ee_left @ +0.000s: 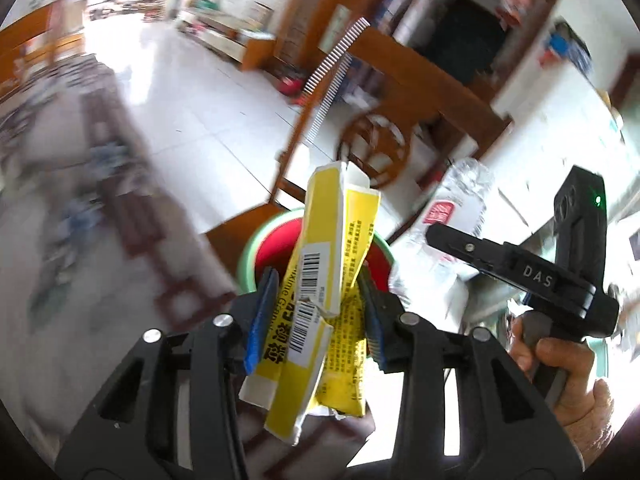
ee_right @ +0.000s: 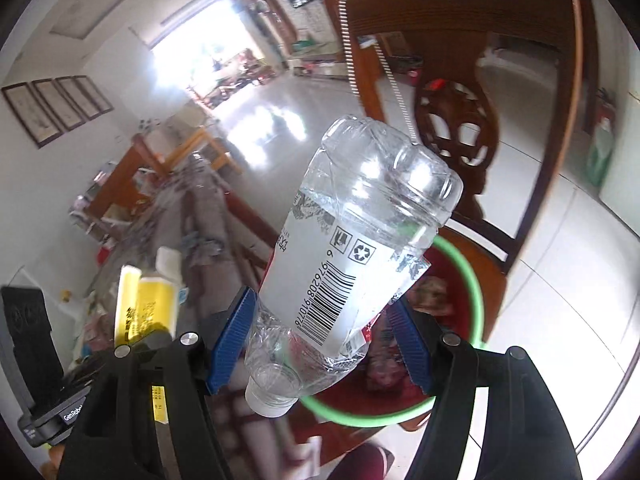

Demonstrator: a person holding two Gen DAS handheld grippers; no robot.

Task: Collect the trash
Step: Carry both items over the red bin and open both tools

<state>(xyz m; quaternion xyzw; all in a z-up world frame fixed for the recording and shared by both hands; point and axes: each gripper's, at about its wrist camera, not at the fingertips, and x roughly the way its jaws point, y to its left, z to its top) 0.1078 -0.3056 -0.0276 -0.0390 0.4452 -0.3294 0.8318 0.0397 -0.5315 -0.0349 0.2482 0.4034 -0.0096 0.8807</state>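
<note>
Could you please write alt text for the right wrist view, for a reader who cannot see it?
The right gripper, jaws closed on a crushed clear plastic bottle with a barcode label, holds it cap-end toward the camera over a red bin with a green rim. A carved wooden chair stands behind; the yellow carton shows at left.

Both grippers were matte black plastic. Left gripper [ee_left: 320, 300] had ribbed blue pads [ee_left: 262, 320] and silver screws. Right gripper [ee_right: 320, 336] matched, white "DAS" lettering on its side, green LED lit. Right hand [ee_left: 568, 376]: bare, wrinkled skin.
</note>
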